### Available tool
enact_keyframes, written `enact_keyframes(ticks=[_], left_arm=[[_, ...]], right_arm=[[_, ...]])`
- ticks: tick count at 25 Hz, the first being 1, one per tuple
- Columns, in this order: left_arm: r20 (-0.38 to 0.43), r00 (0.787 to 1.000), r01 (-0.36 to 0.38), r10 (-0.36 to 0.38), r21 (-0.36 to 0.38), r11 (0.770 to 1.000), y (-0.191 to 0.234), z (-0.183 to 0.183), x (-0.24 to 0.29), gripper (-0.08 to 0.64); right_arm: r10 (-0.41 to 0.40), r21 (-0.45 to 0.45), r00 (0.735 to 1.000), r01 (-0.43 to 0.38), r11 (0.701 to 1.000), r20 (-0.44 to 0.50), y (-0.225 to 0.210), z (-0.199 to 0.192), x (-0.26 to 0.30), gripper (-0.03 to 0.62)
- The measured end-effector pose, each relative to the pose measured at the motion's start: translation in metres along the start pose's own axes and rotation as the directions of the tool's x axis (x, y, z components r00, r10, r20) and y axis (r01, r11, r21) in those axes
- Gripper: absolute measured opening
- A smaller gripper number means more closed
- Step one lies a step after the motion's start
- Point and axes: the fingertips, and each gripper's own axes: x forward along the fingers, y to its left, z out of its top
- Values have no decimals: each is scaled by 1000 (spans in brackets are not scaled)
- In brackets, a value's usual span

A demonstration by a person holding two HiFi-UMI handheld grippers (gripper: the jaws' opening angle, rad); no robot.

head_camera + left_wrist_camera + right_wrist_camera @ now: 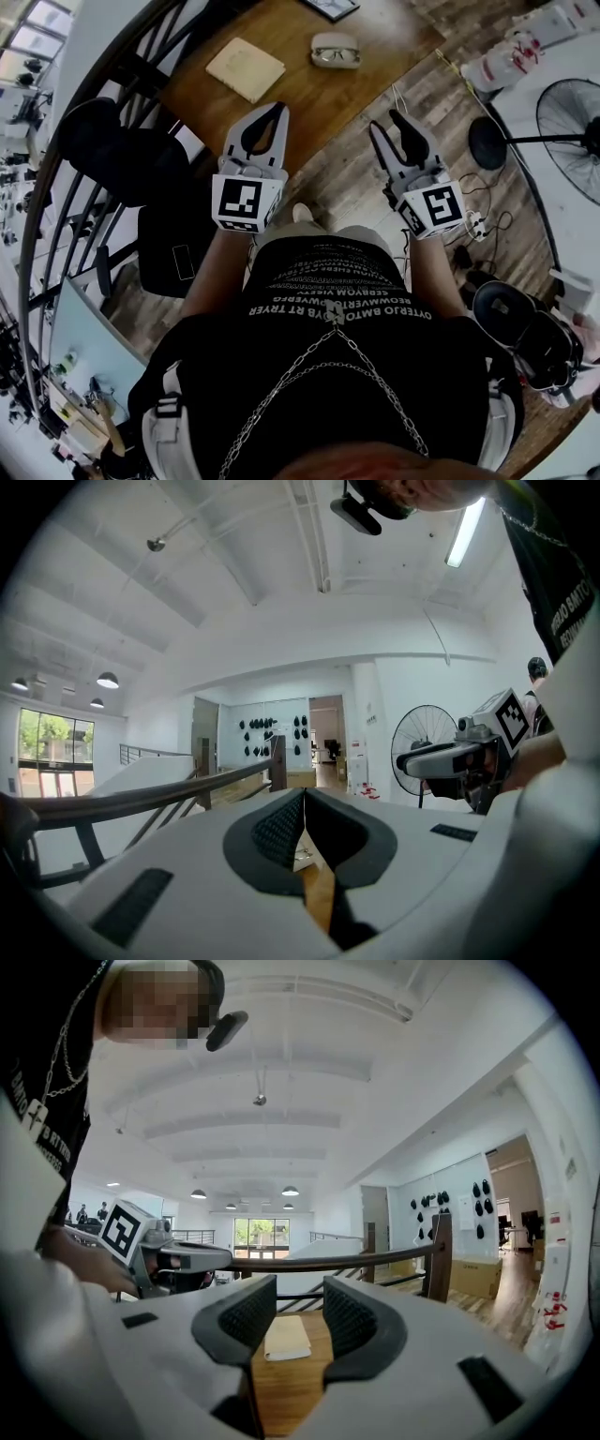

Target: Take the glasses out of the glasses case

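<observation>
Head view: a wooden tabletop (309,108) beside a dark railing (155,75) carries the open glasses case (336,37), glasses (336,56) inside, and a tan pad (245,68) left of the case. The left tool (275,111) and right tool (384,120) hover short of the case.

Left gripper view: jaws together, empty, in a white room with a fan (424,747).

Right gripper view: jaws apart, empty.

beige notebook (246,68), wooden table (323,98), standing fan (572,139)

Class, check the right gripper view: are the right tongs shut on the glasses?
No, the right tongs stand apart and empty, with only a beige pad on the wooden table showing between them.
</observation>
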Motion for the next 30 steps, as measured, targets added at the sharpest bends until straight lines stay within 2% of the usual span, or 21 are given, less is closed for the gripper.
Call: enact_keyframes(ticks=[7, 12, 30], left_arm=[[-26, 999, 32, -32, -25, 999, -3, -13, 5, 29], [-18, 999, 45, -45, -19, 999, -8, -8, 13, 29], [-40, 999, -17, 17, -15, 1000, 2, 3, 75, 28]], right_arm=[[-30, 17, 999, 30, 999, -13, -7, -3, -2, 144], [-36, 20, 999, 36, 999, -11, -16, -1, -4, 144], [41, 34, 999, -41, 999, 7, -78, 9, 41, 144]])
